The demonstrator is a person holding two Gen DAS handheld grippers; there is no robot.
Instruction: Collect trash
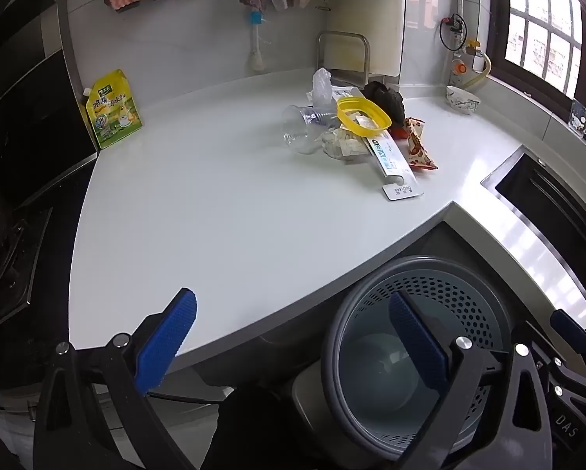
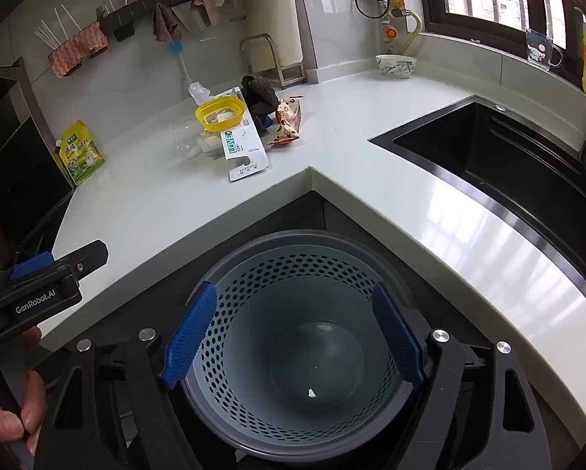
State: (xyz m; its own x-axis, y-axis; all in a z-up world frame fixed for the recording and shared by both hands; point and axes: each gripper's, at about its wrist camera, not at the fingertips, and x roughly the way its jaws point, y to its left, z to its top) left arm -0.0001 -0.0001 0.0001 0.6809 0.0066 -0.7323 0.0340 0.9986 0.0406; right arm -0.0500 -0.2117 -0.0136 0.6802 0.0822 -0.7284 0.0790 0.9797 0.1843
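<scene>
A pile of trash lies on the white counter (image 1: 214, 203): a yellow plastic ring (image 1: 363, 116), a clear plastic cup (image 1: 299, 129), a white and blue package card (image 1: 391, 160), a red snack wrapper (image 1: 420, 145), a crumpled clear bag (image 1: 321, 86) and a dark cloth (image 1: 385, 102). The pile also shows in the right wrist view: ring (image 2: 219, 113), card (image 2: 244, 145), wrapper (image 2: 287, 125). A grey perforated bin (image 2: 293, 337) stands below the counter corner; it also shows in the left wrist view (image 1: 430, 313). My left gripper (image 1: 293, 340) is open and empty over the counter's front edge. My right gripper (image 2: 293, 337) is open and empty above the bin.
A yellow pouch (image 1: 113, 111) stands at the counter's left by the black stove (image 1: 15, 196). A black sink (image 2: 508, 164) is at the right. A patterned bowl (image 2: 395, 65) sits near the window. Cloths hang on the wall rail (image 2: 167, 4). A small scrap (image 2: 311, 393) lies in the bin.
</scene>
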